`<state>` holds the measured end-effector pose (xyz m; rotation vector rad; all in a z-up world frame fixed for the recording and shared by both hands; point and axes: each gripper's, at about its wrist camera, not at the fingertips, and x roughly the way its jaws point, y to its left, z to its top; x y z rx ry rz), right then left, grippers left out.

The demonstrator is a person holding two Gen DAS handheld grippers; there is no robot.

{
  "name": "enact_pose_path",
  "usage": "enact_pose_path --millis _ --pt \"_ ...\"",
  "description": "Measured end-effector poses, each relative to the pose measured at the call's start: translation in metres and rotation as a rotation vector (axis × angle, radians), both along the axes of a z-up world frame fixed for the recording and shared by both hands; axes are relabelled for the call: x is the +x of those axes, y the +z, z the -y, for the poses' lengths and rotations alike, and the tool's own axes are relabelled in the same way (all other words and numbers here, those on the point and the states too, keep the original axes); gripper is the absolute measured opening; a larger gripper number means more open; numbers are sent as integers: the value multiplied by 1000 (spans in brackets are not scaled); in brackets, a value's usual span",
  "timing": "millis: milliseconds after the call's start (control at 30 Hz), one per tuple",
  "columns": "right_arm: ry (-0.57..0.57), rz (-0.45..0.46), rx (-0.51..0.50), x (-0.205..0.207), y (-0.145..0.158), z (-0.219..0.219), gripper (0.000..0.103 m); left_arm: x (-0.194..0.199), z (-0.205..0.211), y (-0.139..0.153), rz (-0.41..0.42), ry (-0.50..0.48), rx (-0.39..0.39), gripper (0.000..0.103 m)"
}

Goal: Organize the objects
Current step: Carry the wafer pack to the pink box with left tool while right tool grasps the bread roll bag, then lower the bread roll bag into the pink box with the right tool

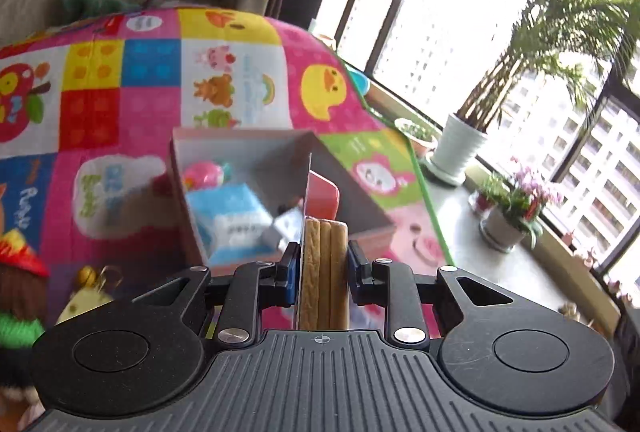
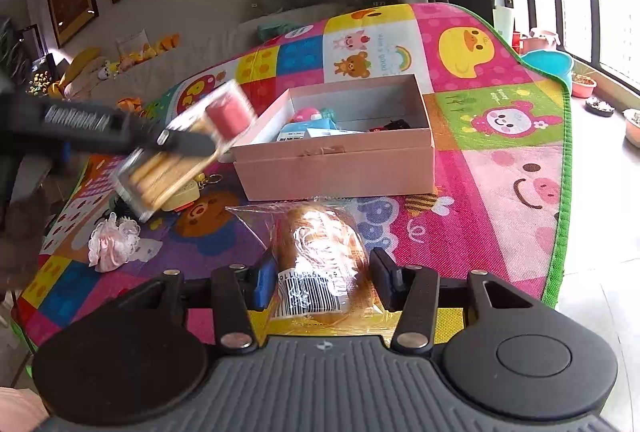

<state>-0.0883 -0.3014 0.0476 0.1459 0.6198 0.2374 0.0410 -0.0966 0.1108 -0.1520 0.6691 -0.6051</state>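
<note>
You're midway: your left gripper [image 1: 323, 264] clamps the biscuit pack [image 1: 323, 272], your right gripper [image 2: 326, 282] pinches the bagged bread [image 2: 320, 252], the part-filled box [image 2: 340, 160] just ahead, the lace scrunchie [image 2: 114, 242] left out.

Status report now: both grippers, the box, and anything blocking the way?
Left gripper shut on biscuit pack, near the box. Right gripper shut on wrapped bread, on the mat in front of the box. Box open, partly filled, nothing blocking.
</note>
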Motion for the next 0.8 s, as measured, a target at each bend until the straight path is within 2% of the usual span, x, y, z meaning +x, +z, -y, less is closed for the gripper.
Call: enact_pose_path --millis 100,167,300,400,533,567,667,733,800 --pt "-4 7 0 2 0 3 48 52 34 0 -50 47 -169 28" --pt "-6 14 -8 4 0 5 48 78 56 -11 -103 49 -232 28" --pt "-19 16 -6 3 -4 12 48 94 76 -31 -154 141 -137 27" --pt "-28 -6 14 5 -11 18 48 77 53 -29 -122 112 -172 27" --pt "-42 -27 34 13 -12 21 48 29 6 -14 -34 58 -198 27" --pt "-38 -25 45 16 -9 22 48 13 -6 -12 -1 39 -181 27" --pt "-25 3 56 30 10 21 48 -32 -36 -15 91 9 -60 27" --pt "-23 43 25 49 31 17 48 -53 -52 -25 99 5 13 27" --pt "-29 61 -1 80 52 12 48 -68 -69 -36 94 19 51 27"
